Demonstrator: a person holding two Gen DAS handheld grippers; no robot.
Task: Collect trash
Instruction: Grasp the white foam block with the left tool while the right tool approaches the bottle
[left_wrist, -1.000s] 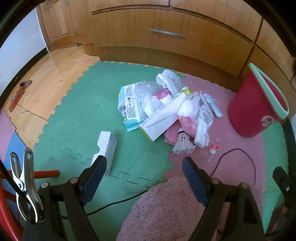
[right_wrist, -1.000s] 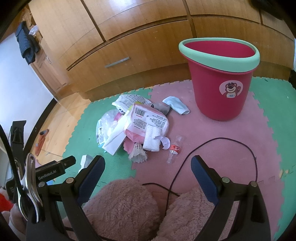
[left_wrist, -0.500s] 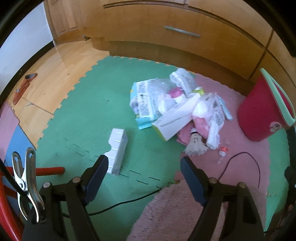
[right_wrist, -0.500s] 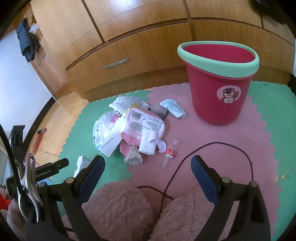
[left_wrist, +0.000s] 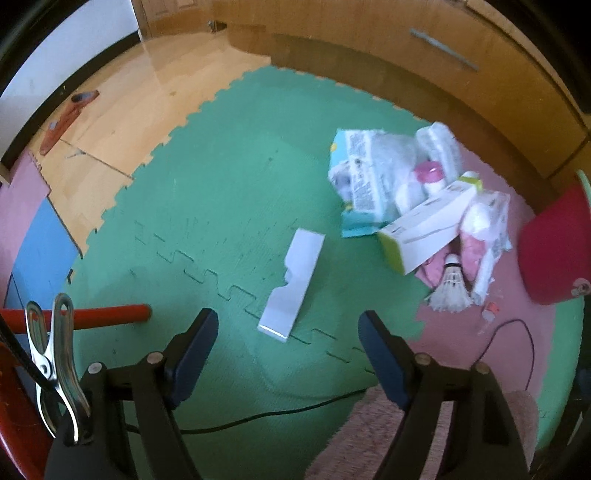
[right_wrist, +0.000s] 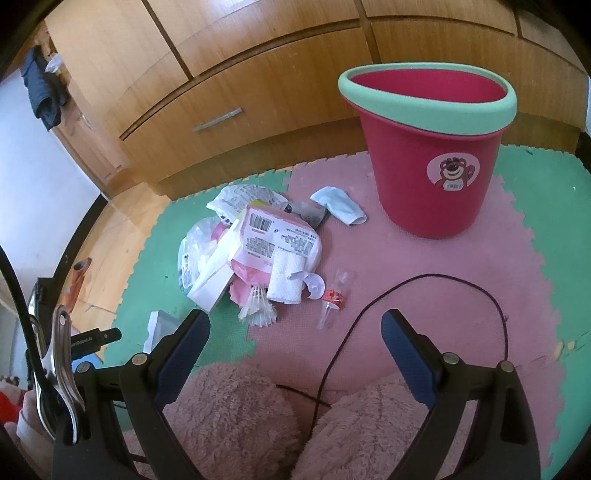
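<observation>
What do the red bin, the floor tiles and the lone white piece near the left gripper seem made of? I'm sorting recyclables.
Red bin: smooth moulded plastic, by its even sheen, with a matte mint-green rim. Floor tiles: matte foam, judging by the interlocking puzzle-cut edges. Lone white piece: probably a stiff moulded packaging insert, foam or card; the blur leaves it open.

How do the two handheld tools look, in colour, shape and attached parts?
Both the left tool and the right tool have black angular frames with silver rivets and dark blue padded fingers. A shiny metal spring clip sits at each frame's left side, holding a black cable.
</observation>
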